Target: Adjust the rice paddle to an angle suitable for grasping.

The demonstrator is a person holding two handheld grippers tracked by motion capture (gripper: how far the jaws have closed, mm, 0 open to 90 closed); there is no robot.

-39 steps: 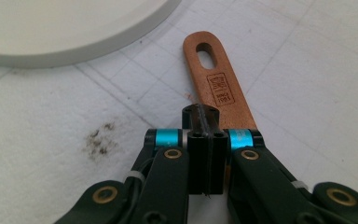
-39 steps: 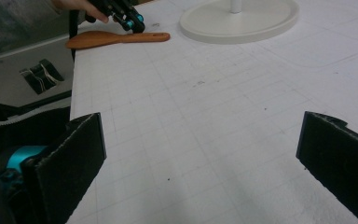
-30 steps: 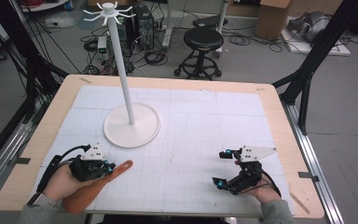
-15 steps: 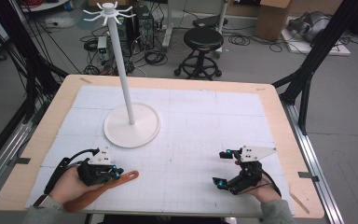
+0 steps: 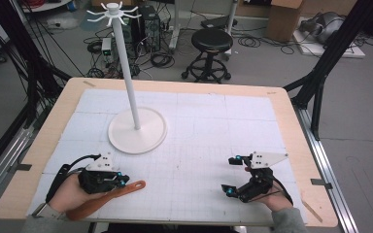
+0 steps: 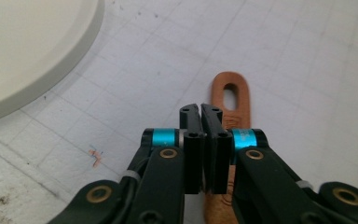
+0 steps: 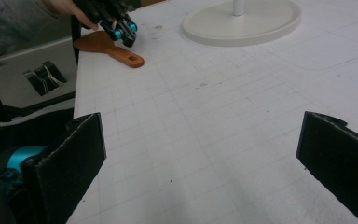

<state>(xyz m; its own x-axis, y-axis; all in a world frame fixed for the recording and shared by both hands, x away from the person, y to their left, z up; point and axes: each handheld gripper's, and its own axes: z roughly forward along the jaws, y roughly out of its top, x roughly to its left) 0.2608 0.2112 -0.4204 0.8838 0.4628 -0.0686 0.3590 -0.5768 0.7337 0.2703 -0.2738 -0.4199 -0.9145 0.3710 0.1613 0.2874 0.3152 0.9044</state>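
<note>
The left gripper (image 6: pixel 200 114) hovers over the wooden spatula (image 5: pixel 108 198), jaws nearly together after just easing apart a crack, nothing between them. Its blade is half hidden under the left hand (image 5: pixel 68 191), right at the table's (image 5: pixel 291 121) near edge. The right gripper (image 5: pixel 230 175) gapes wide, empty, bare mat ahead.

High overview, two close tool views

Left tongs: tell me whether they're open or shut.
Shut, or nearly. In the left gripper view the left tongs have their two pads almost together with nothing between them; the brown wooden spatula lies on the table below them.
</note>
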